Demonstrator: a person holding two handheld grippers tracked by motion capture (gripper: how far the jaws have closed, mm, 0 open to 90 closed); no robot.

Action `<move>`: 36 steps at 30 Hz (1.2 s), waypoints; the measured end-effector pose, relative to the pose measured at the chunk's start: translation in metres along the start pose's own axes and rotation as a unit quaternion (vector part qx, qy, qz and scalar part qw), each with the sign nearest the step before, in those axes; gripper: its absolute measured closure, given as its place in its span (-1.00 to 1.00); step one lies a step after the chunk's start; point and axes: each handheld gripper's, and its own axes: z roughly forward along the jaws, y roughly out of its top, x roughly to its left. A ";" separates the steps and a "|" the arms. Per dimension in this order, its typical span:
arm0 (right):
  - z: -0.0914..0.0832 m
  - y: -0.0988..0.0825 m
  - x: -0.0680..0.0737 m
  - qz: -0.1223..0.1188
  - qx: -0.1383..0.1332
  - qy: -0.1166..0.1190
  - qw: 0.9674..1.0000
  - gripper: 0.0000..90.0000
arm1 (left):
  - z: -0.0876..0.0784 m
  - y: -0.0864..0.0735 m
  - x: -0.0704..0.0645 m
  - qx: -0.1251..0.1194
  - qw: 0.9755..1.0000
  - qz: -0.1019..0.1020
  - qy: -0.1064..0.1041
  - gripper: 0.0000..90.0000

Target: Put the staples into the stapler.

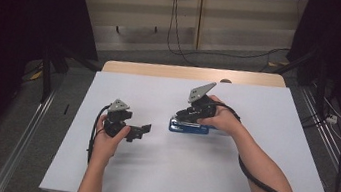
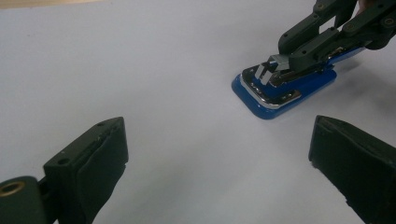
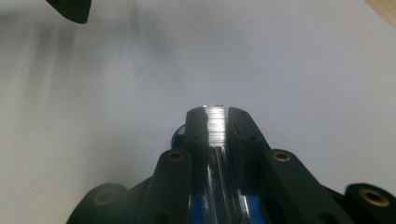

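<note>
The blue stapler [image 1: 189,127] lies flat near the middle of the white table [image 1: 251,153], its long axis running left to right. The right gripper [image 1: 187,114] clamps its metal top arm from the right end. The left gripper [image 1: 142,130], its jaws apart and holding nothing, waits well to the left, pointing at the stapler's free end.

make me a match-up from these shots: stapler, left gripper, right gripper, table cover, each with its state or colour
Things:
1. stapler
2. left gripper
3. right gripper
4. table cover

States or colours:
A. white
B. jaws wide apart, nothing between them
C. blue base with a silvery metal top
D. jaws closed on the stapler's metal arm

Pairs: 1-C, 2-B, 3-D, 4-A
</note>
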 end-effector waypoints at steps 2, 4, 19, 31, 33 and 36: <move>0.000 0.000 0.000 -0.001 0.003 -0.001 1.000 0.76 | 0.000 0.000 0.000 0.000 1.000 0.001 0.001 -0.89; 0.000 0.000 0.000 -0.001 0.003 0.001 1.000 0.76 | 0.000 0.000 0.000 0.000 1.000 0.001 0.000 -0.89; -0.001 0.002 0.001 -0.006 0.005 0.005 1.000 0.76 | 0.000 0.000 0.000 -0.001 1.000 0.001 0.001 -0.89; 0.000 0.002 0.000 -0.007 0.007 -0.001 1.000 0.76 | -0.001 0.000 0.001 -0.002 1.000 0.001 0.002 -0.89; -0.001 0.002 -0.001 -0.006 0.006 0.002 1.000 0.76 | -0.001 0.000 0.000 -0.002 1.000 0.001 0.002 -0.89; -0.001 0.001 -0.001 -0.005 0.009 -0.001 1.000 0.77 | -0.001 0.000 0.000 -0.002 1.000 0.001 0.002 -0.89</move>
